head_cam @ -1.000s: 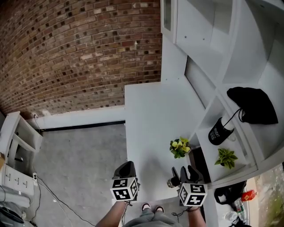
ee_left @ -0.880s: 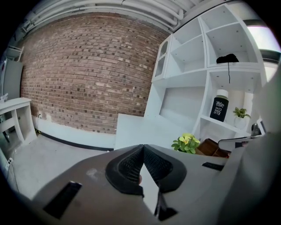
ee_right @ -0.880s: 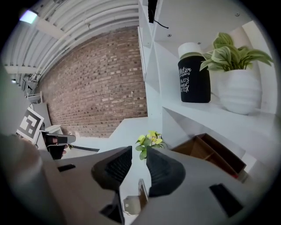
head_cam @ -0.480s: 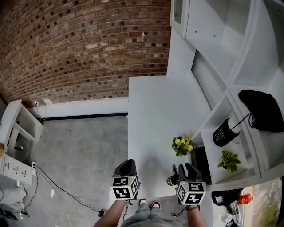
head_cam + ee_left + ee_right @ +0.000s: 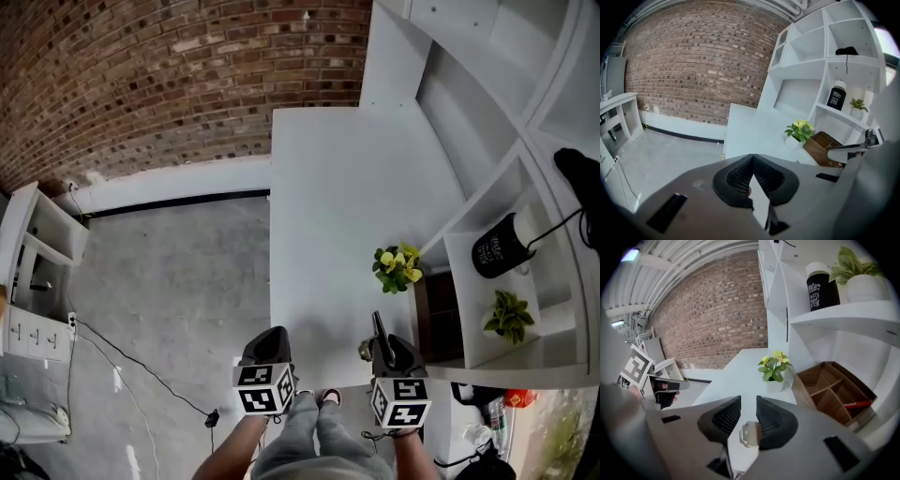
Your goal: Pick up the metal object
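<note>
Desk (image 5: pixel 328 187), white: metal object (image 5: pixel 749 434) lies at its near edge, toward the right corner. Right claw (image 5: pixel 744 405) released, jaws straddling the object, which sits closer to one pad than the other; not gripped. Left claw (image 5: pixel 752 161) clenched, empty, by the near left corner. Judgement: shift the right claw sideways to centre the piece, clench slowly, avoid pushing it off the edge. Count: 1 desk, 1 shelf unit (image 5: pixel 487 112), 1 wooden tray (image 5: pixel 829 390), 2 claws, 2 potted plants (image 5: pixel 397 267), 1 black jar (image 5: pixel 497 251), 1 metal object.
</note>
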Demonstrator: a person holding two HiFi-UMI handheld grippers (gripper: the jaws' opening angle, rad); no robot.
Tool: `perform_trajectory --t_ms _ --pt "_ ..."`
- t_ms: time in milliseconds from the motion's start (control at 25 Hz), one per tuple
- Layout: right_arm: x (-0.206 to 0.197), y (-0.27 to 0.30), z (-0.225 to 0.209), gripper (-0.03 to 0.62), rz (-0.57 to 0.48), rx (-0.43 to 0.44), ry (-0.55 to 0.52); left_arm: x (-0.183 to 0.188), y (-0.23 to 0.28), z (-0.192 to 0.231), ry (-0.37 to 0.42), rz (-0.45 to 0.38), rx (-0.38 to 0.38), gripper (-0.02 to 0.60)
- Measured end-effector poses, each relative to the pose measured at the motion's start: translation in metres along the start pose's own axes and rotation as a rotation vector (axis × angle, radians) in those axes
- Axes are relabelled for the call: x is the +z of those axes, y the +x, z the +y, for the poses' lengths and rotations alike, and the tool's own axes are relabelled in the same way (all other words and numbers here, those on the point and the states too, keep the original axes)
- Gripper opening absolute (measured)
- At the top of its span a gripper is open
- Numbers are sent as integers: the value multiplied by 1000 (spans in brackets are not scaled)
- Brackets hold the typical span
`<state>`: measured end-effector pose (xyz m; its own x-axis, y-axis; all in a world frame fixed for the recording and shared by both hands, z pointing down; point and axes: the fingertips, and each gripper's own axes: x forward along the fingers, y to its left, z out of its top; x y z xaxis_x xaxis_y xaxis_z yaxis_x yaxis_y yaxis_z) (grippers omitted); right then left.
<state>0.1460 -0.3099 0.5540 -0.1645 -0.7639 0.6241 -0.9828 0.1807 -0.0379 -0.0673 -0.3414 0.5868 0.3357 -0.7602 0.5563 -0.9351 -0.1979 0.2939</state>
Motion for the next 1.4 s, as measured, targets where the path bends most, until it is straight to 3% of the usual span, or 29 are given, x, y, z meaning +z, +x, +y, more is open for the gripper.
perform_trajectory --t_ms 360,880,1120,1400 --pt "-49 8 12 101 109 -20 -136 -46 2 8 -23 67 -15 11" --pt "-72 31 18 101 244 -84 -421 -54 1 20 -14 80 -25 11" --pt "-81 40 18 101 296 -121 -487 -56 2 28 -30 82 -19 11" --pt "-85 45 16 101 322 -160 -481 -57 2 37 -33 88 -6 11"
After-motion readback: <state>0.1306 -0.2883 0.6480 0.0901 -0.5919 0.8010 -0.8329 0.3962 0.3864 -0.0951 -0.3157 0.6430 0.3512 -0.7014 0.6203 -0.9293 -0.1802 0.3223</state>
